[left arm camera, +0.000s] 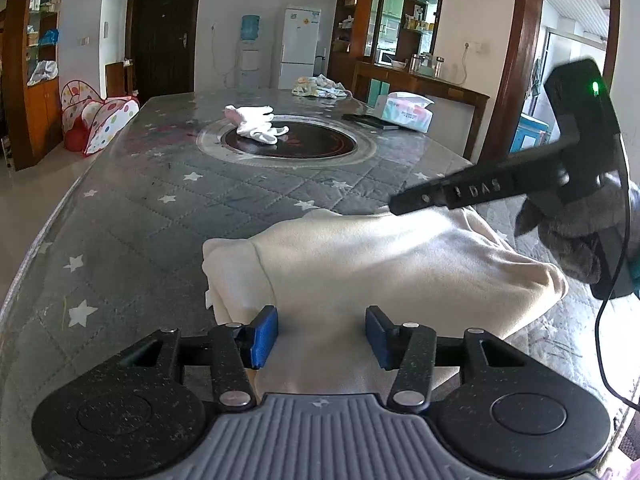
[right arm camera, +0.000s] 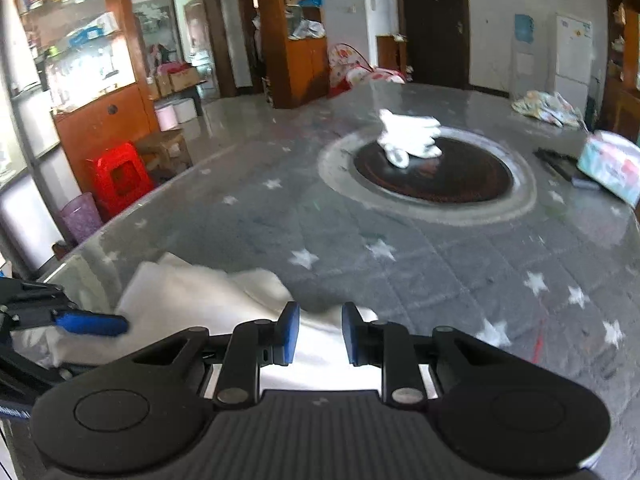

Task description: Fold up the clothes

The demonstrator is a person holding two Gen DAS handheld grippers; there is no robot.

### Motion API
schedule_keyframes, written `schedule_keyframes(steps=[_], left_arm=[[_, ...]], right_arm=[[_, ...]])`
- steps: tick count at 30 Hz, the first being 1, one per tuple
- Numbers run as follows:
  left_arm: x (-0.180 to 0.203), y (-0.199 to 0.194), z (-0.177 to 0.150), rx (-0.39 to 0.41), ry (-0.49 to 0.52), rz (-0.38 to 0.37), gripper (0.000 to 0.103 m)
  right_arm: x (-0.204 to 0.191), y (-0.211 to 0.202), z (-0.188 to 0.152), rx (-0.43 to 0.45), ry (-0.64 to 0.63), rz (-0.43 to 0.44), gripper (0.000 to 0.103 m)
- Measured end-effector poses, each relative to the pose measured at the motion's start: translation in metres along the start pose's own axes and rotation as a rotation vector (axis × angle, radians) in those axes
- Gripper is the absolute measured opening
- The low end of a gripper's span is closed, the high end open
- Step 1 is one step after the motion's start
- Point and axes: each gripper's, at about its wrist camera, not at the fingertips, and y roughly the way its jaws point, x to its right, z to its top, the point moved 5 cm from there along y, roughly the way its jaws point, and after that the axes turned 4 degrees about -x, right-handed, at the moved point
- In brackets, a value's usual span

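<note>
- Cream cotton, a half-folded soft garment (left arm camera: 360,264), lies at the near edge of the grey quilted star-print table cover (left arm camera: 160,208), where we see it bunched in thick layers.
- Our left gripper (left arm camera: 322,334) stands over the garment's near hem, its blue pads (left arm camera: 266,336) apart and pressing nothing.
- Our right gripper (right arm camera: 320,334) sits at the garment's right end; its jaws are narrow, with pale cloth between them, yet we cannot tell whether they pinch it.
- Farther off, a white crumpled cloth (left arm camera: 256,124) rests on the round dark inset plate (left arm camera: 296,144).
</note>
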Motion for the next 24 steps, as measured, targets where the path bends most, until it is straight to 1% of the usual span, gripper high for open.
schedule_keyframes(steps=[3, 5, 7, 10, 13, 16, 17, 20, 24], left_arm=[[0.0, 0.0, 0.0, 0.002, -0.001, -0.002, 0.053], [-0.001, 0.0, -0.001, 0.002, -0.004, -0.005, 0.053], [-0.001, -0.001, -0.001, 0.001, -0.004, -0.007, 0.053], [-0.001, -0.001, 0.0, -0.002, -0.003, -0.008, 0.053], [-0.001, -0.001, 0.001, -0.005, -0.003, -0.007, 0.054], [0.0, -0.001, 0.0, -0.005, -0.007, -0.012, 0.057], [0.001, -0.001, 0.0, -0.004, -0.007, -0.013, 0.059], [0.002, 0.0, 0.0, -0.004, 0.002, -0.015, 0.061], [0.003, 0.0, 0.0, -0.004, -0.005, -0.034, 0.066]], right_arm=[[-0.01, 0.012, 0.002, -0.023, -0.024, 0.001, 0.022], [-0.012, 0.023, 0.0, -0.045, -0.031, -0.02, 0.022], [-0.012, 0.026, 0.0, -0.045, -0.023, -0.028, 0.023], [-0.013, 0.02, 0.002, -0.033, -0.021, -0.031, 0.023], [-0.018, 0.01, 0.001, -0.019, -0.027, -0.034, 0.027], [-0.024, 0.009, -0.002, -0.021, -0.031, -0.034, 0.029], [-0.026, 0.012, -0.004, -0.03, -0.031, -0.04, 0.034], [-0.028, 0.018, -0.007, -0.034, -0.042, -0.071, 0.034], [-0.031, 0.003, -0.005, -0.008, -0.018, -0.085, 0.038]])
